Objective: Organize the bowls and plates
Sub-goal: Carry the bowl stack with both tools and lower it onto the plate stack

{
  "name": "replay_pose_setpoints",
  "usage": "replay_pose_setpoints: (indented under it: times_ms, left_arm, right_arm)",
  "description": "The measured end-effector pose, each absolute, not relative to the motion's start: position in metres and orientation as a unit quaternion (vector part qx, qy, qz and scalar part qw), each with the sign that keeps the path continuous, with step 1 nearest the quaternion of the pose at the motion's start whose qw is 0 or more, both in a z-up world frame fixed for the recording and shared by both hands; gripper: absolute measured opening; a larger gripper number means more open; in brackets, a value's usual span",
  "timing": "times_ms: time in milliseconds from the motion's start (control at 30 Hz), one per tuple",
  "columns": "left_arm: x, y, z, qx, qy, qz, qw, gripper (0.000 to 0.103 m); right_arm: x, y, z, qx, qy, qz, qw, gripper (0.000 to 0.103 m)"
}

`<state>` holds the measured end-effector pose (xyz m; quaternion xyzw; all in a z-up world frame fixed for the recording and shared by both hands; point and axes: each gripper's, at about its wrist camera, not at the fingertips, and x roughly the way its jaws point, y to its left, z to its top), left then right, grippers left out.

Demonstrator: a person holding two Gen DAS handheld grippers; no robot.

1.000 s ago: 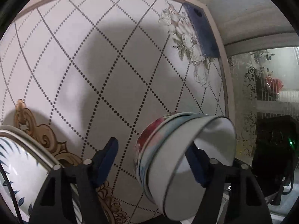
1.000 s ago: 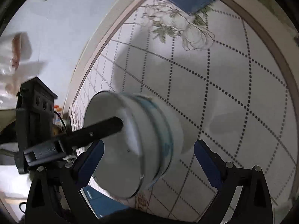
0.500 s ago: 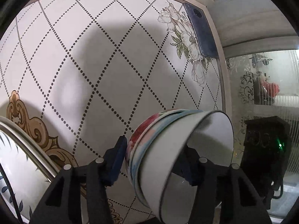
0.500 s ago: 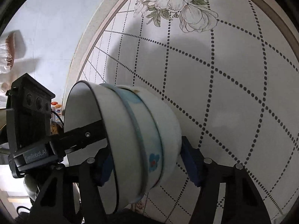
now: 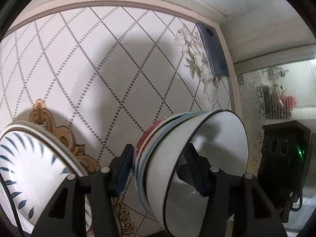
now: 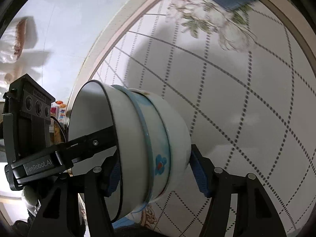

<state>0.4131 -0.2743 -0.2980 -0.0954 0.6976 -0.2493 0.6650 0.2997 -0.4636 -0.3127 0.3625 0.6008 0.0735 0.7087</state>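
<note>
Dim indoor light, soft shadows on tablecloth (image 5: 122, 63), fisheye-dark corners, slight motion blur

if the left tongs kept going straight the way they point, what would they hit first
Probably the tabletop: beyond the stack of bowls gripped by the left tongs, only bare patterned surface shows. The leaf-pattern plate sits off to the side. Depth is unclear.

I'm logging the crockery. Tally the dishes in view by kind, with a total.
Bowls, nested in a stack held on its side between both grippers: 3
Plates, blue-leaf pattern, on the table beside the left gripper: 1
Total: 4
</note>
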Motion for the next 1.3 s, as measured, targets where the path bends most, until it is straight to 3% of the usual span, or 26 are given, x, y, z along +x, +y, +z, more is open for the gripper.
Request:
replay_pose_setpoints:
  times_ms: [567, 867, 1300]
  left_arm:
    - [0.397, -0.143, -0.258, -0.158, 0.673, -0.151, 0.707, 0.051]
    - [0.378, -0.085, -0.274, -0.187, 0.675, -0.1, 0.707, 0.051]
    - [0.374, -0.061, -0.296, -0.204, 0.682, -0.083, 0.697, 0.051]
  right_arm:
    - [0.36, -0.352, -0.29, 0.289, 0.628, 0.187, 0.698, 0.065]
    - [0.366, -0.284, -0.308, 0.261, 0.653, 0.241, 0.668, 0.065]
    - [0.364, -0.25, -0.328, 0.239, 0.676, 0.25, 0.651, 0.065]
